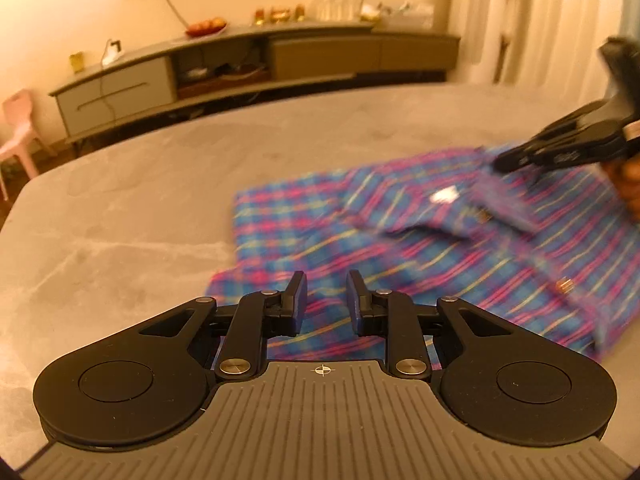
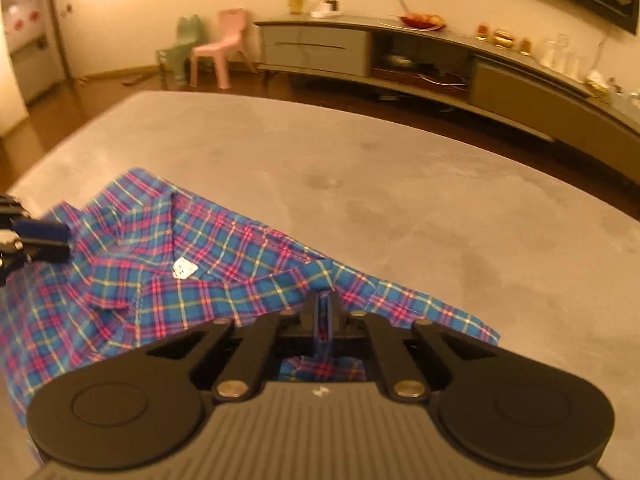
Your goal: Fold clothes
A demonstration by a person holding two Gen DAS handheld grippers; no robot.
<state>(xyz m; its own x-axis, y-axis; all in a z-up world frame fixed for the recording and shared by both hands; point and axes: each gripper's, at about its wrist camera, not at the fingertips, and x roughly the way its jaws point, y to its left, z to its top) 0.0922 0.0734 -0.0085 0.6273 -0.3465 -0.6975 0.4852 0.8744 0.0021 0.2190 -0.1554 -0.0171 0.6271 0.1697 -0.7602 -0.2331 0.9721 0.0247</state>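
The shirt point(image 2: 224, 264) is spread on the gray desk point(image 2: 400, 184), near its front edge, collar toward the far edge. The right tool point(image 2: 323, 300) is shut tight on a fold of cloth by the collar. The left tool point(image 1: 327, 286) is a little open over the shirt's near side; nothing is seen pinched in it. The shirt's long side runs across between the 2 tools.
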